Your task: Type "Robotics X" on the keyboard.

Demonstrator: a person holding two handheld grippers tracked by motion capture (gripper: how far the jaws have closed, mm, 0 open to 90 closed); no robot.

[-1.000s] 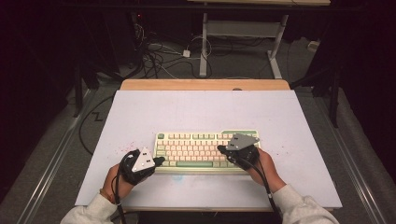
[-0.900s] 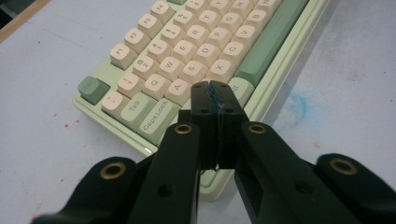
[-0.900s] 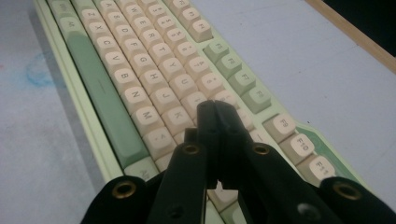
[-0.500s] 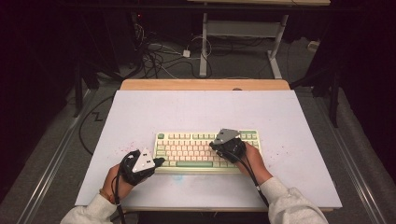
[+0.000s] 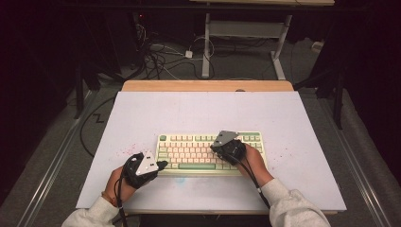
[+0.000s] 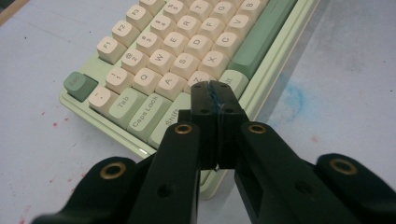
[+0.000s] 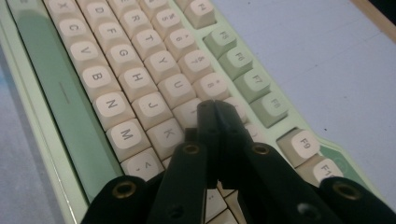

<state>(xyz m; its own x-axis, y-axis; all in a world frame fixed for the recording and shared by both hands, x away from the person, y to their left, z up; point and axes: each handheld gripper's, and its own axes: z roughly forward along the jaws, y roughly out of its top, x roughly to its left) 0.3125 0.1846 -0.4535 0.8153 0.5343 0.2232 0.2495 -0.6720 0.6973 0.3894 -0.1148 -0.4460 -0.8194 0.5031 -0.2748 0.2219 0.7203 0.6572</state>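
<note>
A pale green keyboard point(image 5: 196, 152) with cream keys lies near the front of the white table. My left gripper point(image 5: 162, 165) rests at the keyboard's front left corner. In the left gripper view its black jaws are pressed together with nothing between them, and the left gripper's tips point(image 6: 214, 87) hover over the Z key of the keyboard point(image 6: 154, 46). My right gripper point(image 5: 216, 147) is over the right-middle keys. Its jaws are also shut and empty, and the right gripper's tips point(image 7: 215, 106) sit above the key to the right of U on the keyboard point(image 7: 116, 70).
The white tabletop point(image 5: 213, 113) ends in a wooden far edge point(image 5: 208, 86). Red specks point(image 5: 127, 149) mark the table to the left of the keyboard, and a blue smudge point(image 5: 179, 179) lies in front of it. Cables point(image 5: 161, 56) and a desk frame point(image 5: 205, 47) stand on the floor beyond.
My right gripper has slid left from the keyboard's right end to over its right-middle keys. The left gripper has stayed put.
</note>
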